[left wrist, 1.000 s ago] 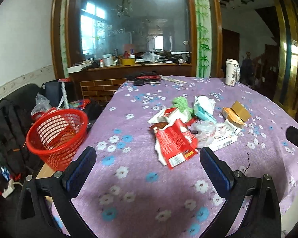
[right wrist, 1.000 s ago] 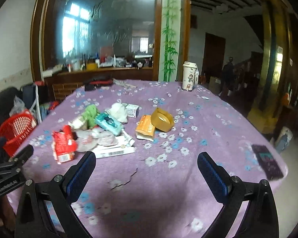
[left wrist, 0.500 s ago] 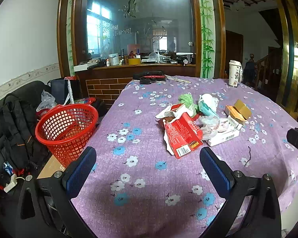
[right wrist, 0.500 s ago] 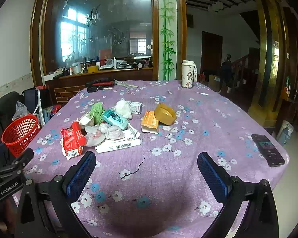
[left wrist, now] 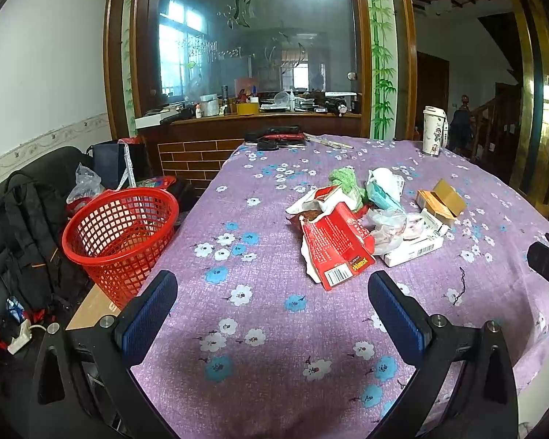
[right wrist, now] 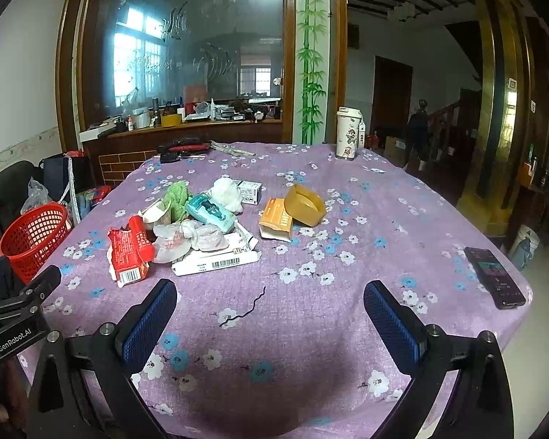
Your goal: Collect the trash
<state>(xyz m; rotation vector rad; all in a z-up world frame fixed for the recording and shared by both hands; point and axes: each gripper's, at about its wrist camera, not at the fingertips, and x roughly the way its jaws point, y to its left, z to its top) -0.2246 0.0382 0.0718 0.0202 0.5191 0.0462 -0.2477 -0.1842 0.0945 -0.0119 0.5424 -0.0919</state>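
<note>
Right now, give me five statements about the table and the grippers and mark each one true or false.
1. Both the left gripper and the right gripper are open and hold nothing. True.
2. The red basket stands on the table among the trash. False: it sits off the table, beside its left edge.
3. The red wrapper lies at the left end of the trash pile. True.
4. The phone lies in the middle of the pile. False: it lies apart, near the table's right edge.
5. The white tumbler has tipped over. False: it stands upright at the far side of the table.
</note>
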